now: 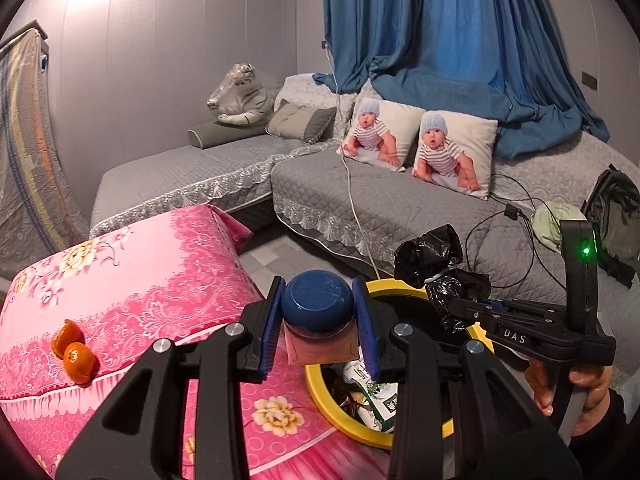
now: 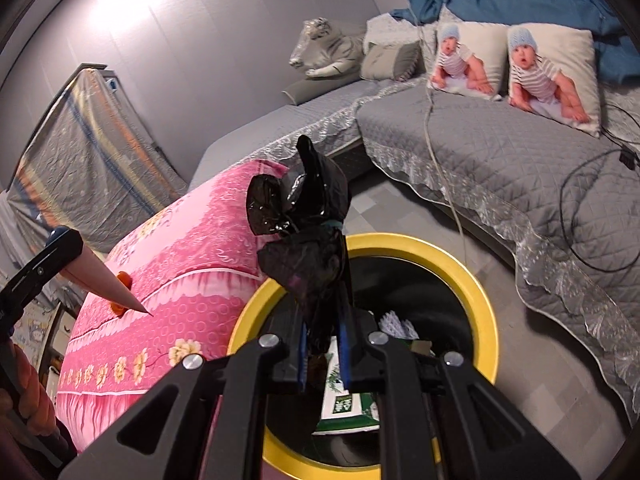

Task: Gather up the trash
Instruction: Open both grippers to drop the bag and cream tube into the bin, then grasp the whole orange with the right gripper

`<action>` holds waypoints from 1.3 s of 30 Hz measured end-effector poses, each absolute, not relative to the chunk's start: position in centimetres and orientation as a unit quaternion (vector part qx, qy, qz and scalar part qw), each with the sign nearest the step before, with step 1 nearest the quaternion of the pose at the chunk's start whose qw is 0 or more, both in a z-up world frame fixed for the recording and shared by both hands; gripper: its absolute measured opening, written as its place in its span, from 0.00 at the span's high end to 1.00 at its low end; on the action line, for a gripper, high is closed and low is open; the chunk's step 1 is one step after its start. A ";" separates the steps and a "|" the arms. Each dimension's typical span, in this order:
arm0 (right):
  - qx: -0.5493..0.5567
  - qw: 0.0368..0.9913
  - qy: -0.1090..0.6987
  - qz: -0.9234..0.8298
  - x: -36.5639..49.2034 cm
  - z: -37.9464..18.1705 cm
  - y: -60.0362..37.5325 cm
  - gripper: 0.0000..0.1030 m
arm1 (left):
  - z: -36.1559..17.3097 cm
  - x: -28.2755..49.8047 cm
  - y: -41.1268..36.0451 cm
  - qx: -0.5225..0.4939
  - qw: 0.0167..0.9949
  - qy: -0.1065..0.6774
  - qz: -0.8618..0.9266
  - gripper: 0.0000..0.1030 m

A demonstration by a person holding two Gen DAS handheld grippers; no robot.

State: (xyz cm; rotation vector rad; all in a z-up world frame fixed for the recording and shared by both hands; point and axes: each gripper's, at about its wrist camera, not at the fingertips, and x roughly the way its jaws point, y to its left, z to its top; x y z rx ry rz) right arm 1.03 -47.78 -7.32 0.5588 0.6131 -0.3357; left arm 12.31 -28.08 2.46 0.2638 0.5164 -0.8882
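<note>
Over the yellow-rimmed bin [image 1: 320, 394] beside the pink bedding [image 1: 132, 280], the left claw [image 1: 319, 322] is clamping a blue-capped bottle [image 1: 318, 306] while the right claw [image 2: 324, 350] is pinching a black bag [image 2: 308, 216] near the rim, risking a spill outside if released early.

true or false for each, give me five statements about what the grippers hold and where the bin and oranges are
1. The left gripper is shut on a blue-capped pink bottle. True.
2. The right gripper holds a green box. False: its jaws are shut on a black plastic bag.
3. The yellow-rimmed bin is empty. False: a green and white packet lies inside.
4. Two oranges lie on the pink quilt. True.
5. The bin stands on the grey sofa. False: it stands on the floor beside the quilt.
</note>
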 end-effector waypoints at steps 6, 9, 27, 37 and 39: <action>0.279 0.888 0.318 -0.179 1.4 -8.5 -48.5 0.89 | 0.8 12.5 -30.0 0.140 0.856 0.257 -0.426 0.69; 0.284 0.883 0.326 -0.185 1.7 -9.0 -48.8 0.89 | -0.2 12.9 -30.9 0.142 0.853 0.268 -0.426 0.69; 0.306 0.862 0.332 -0.231 0.6 -10.0 -50.8 0.42 | -3.9 16.1 -32.4 0.119 0.848 0.319 -0.405 0.23; 0.213 0.944 0.238 -0.085 2.0 -5.3 -44.7 0.08 | -4.8 19.3 -21.2 0.080 0.873 0.339 -0.341 0.09; 0.177 0.950 0.253 -0.034 4.6 -4.7 -41.8 0.08 | -5.2 19.7 -16.3 0.064 0.881 0.348 -0.313 0.09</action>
